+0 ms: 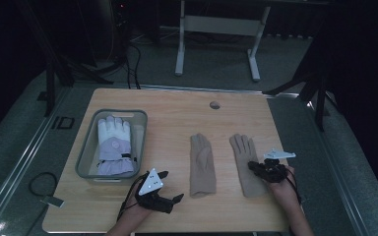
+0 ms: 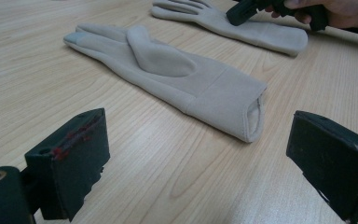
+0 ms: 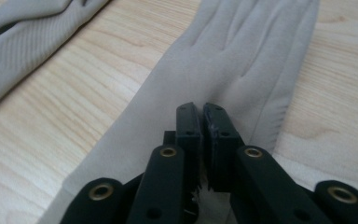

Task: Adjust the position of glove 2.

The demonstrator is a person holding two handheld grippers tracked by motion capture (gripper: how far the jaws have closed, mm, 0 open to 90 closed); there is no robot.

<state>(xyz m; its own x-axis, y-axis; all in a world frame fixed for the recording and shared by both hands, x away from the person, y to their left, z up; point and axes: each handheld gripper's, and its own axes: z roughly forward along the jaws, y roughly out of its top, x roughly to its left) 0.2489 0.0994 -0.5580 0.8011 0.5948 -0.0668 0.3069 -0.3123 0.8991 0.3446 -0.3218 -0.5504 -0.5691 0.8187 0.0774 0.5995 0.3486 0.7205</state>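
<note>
Two beige gloves lie flat on the wooden table. The left one (image 1: 202, 164) (image 2: 177, 74) (image 3: 18, 42) lies untouched, its cuff toward the front edge. My right gripper (image 1: 251, 165) (image 3: 201, 109) (image 2: 235, 16) rests on the palm of the right glove (image 1: 242, 150) (image 3: 242, 56) (image 2: 265, 35). Its jaws are pressed together, with a pinch of the fabric between them. My left gripper (image 1: 172, 186) (image 2: 196, 158) hovers open just above the table, left of the left glove's cuff. It points at the cuff and holds nothing.
A grey basket (image 1: 86, 142) at the table's left holds a padded white and lilac glove (image 1: 114, 145). A small round cable hole (image 1: 215, 104) sits near the far edge. Bare wood runs between the basket and the beige gloves.
</note>
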